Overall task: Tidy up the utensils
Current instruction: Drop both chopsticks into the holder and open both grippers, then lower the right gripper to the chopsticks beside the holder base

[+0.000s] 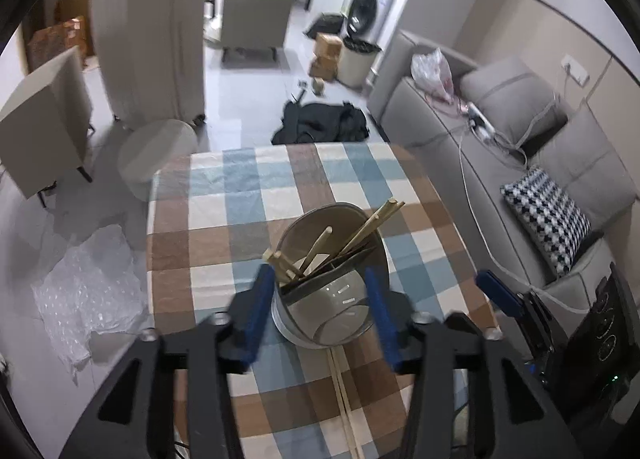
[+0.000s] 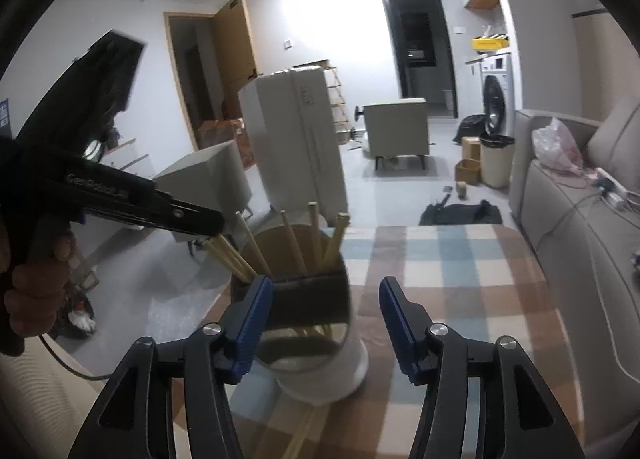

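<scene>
since the chopsticks (image 1: 340, 395) left on the table (image 1: 224, 195) are thin, stiff wooden rods, they will weigh next to nothing and won't bend, but they look apt to roll or swivel if pinched off-centre. this pair lies on the checked cloth at the near edge, side by side, running from just under the holder (image 1: 332, 279) toward the camera in the left wrist view. a sensible hold is across both sticks together somewhere near their middle, jaws square to their length, so they lift level rather than scissoring apart; lying flat on the cloth, they may need the jaw tips pressed down close on either side.

the holder stands on the near part of the table, left of its middle in the right wrist view. it is a round, smooth-walled pot, pale outside with a dark divider inside, and several more chopsticks lean out of it at angles. its wall looks hard and a little slippery, and it could tip if knocked at the rim, so any steadying grip belongs low on the body.

the left gripper (image 1: 320, 311) has its jaws open, one blue pad on each side of the holder, and i judge they are not pressing on it. the right gripper (image 2: 326, 323) is also open and holds nothing; its left pad sits in front of the holder's wall and its right pad is over bare cloth.
</scene>
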`<state>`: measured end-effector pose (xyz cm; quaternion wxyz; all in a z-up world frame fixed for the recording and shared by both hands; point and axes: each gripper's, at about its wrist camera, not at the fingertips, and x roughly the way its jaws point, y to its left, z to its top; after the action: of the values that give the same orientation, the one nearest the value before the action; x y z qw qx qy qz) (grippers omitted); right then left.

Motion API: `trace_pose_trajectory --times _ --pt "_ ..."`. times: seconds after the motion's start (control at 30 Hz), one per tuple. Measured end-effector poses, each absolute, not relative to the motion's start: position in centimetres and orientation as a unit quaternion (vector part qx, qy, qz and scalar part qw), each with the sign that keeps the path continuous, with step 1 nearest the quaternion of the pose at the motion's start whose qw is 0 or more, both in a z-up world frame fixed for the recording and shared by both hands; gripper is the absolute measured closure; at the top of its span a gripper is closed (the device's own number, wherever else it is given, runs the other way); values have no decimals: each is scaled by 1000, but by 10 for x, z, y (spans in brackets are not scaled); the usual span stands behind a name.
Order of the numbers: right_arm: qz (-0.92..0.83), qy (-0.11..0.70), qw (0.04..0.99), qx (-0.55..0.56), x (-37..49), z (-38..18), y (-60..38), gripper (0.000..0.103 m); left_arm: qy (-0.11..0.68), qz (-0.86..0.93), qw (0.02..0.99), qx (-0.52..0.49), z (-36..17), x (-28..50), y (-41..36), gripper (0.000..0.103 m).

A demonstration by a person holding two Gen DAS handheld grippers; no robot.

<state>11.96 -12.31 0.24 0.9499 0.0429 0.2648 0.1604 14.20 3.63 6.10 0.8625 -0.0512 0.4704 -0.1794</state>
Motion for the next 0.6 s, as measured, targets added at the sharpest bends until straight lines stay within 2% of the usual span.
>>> trace_pose_trajectory --times 0.07,0.17,0.47,0.6 --pt "162 265 949 49 111 7 -126 29 454 -169 873 -55 65 129 38 43" --pt "167 259 950 51 95 13 -129 19 422 -150 892 -51 70 109 37 33" --pt "182 258 947 65 64 19 -137 4 395 -95 913 -48 59 73 35 22" --pt "181 263 945 69 56 17 -140 3 386 -74 918 -53 51 65 37 20"
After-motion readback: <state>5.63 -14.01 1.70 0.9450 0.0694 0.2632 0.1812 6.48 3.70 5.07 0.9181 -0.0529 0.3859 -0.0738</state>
